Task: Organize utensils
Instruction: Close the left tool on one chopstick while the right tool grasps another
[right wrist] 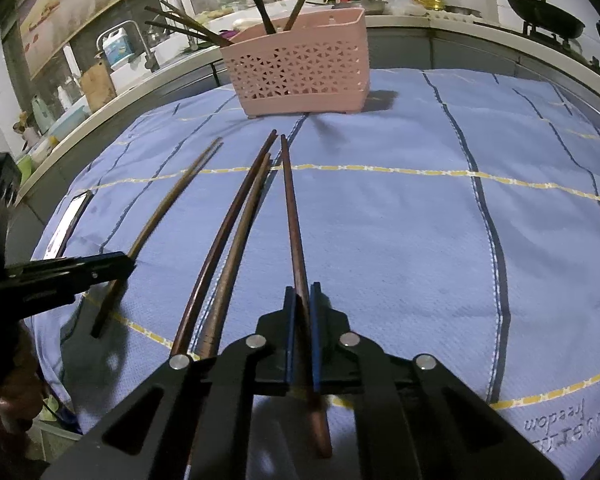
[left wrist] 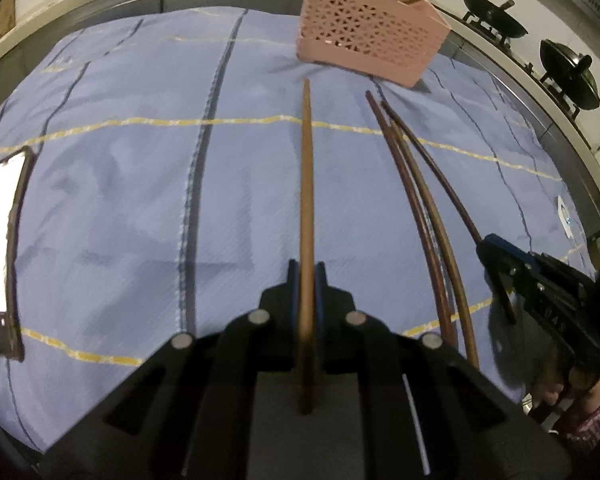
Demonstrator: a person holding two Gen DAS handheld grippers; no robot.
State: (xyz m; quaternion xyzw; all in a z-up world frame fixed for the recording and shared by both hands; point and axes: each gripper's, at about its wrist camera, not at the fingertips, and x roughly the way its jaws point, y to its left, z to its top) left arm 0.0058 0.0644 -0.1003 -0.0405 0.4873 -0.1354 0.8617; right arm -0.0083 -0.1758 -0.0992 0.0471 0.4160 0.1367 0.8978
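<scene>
My left gripper (left wrist: 307,270) is shut on a brown chopstick (left wrist: 307,184) that points toward the pink perforated utensil basket (left wrist: 370,42). My right gripper (right wrist: 301,294) is shut on a darker chopstick (right wrist: 292,208), also pointing at the basket (right wrist: 300,76). Two more chopsticks (right wrist: 228,236) lie side by side on the blue cloth between the grippers; they also show in the left wrist view (left wrist: 420,208). The basket holds several chopsticks upright. The right gripper shows at the right edge of the left wrist view (left wrist: 488,246), the left gripper at the left of the right wrist view (right wrist: 128,266).
A blue cloth with yellow and dark stripes (left wrist: 140,184) covers the table. A phone (left wrist: 2,248) lies at the cloth's left edge. Woks (left wrist: 496,20) sit on a stove beyond the table at the right. Bottles and a sink line the far counter (right wrist: 116,52).
</scene>
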